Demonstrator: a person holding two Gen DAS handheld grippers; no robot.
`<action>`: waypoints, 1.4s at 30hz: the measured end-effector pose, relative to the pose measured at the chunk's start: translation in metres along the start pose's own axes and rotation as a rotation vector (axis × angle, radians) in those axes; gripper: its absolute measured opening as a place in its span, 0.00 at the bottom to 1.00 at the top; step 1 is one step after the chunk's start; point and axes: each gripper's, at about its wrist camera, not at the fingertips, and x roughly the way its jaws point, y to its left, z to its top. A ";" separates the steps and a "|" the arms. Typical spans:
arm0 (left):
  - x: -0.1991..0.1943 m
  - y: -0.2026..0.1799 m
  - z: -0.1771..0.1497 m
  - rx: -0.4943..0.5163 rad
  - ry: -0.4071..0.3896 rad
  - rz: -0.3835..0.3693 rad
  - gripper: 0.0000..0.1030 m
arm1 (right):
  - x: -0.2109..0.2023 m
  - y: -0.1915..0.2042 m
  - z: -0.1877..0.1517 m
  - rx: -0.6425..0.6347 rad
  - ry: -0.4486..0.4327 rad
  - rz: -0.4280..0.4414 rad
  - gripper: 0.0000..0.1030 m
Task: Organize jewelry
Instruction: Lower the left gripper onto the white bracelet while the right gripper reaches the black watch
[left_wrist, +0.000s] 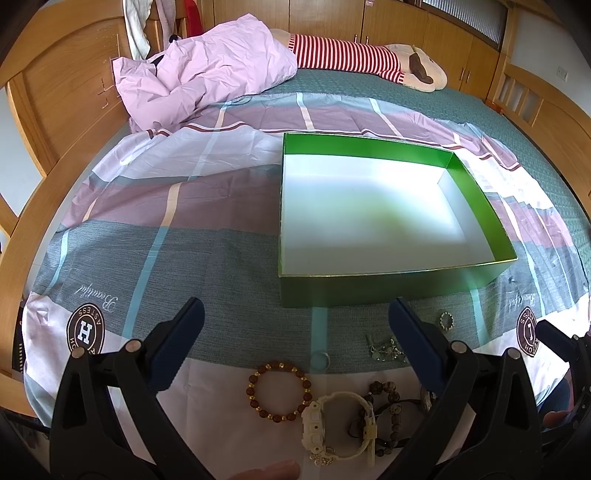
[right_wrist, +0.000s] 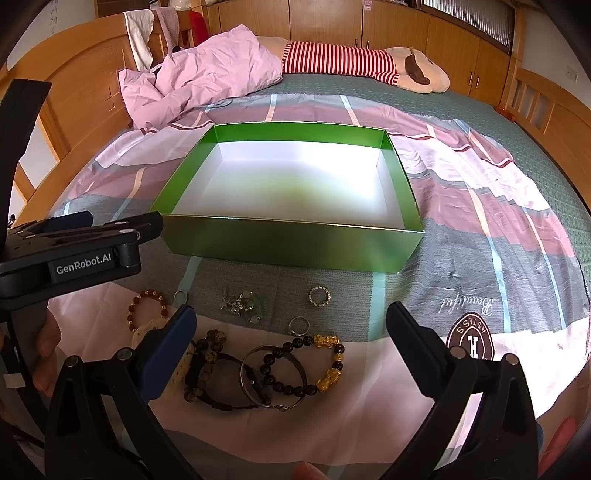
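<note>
Both grippers (left_wrist: 295, 325) (right_wrist: 291, 325) gape over scattered jewelry.
Green box (right_wrist: 288, 243) sits just beyond the bead bracelets (right_wrist: 303, 365).

Left tool (left_wrist: 295, 343) spread wide (nothing held), green box (left_wrist: 388, 291) beyond, brown bead bracelet (left_wrist: 279, 391), white watch (left_wrist: 340, 424) below

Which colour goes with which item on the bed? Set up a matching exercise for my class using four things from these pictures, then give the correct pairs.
Items:
1. box
2. watch
3. beaded bracelet with two animal charms
4. crumpled quilt

Colours:
A. cream white
B. black and gold
C. green outside, white inside
D. pale pink

Pairs: 1-C, 2-A, 3-B, 4-D
</note>
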 end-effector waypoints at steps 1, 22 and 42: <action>0.001 0.000 -0.001 0.004 0.006 -0.003 0.96 | 0.001 0.000 -0.001 -0.008 0.003 -0.006 0.98; 0.029 0.007 -0.014 0.019 0.270 -0.238 0.69 | 0.033 0.007 -0.043 -0.113 0.247 0.159 0.50; 0.046 0.005 -0.044 0.104 0.423 -0.232 0.69 | 0.028 -0.048 -0.012 0.094 0.107 0.060 0.31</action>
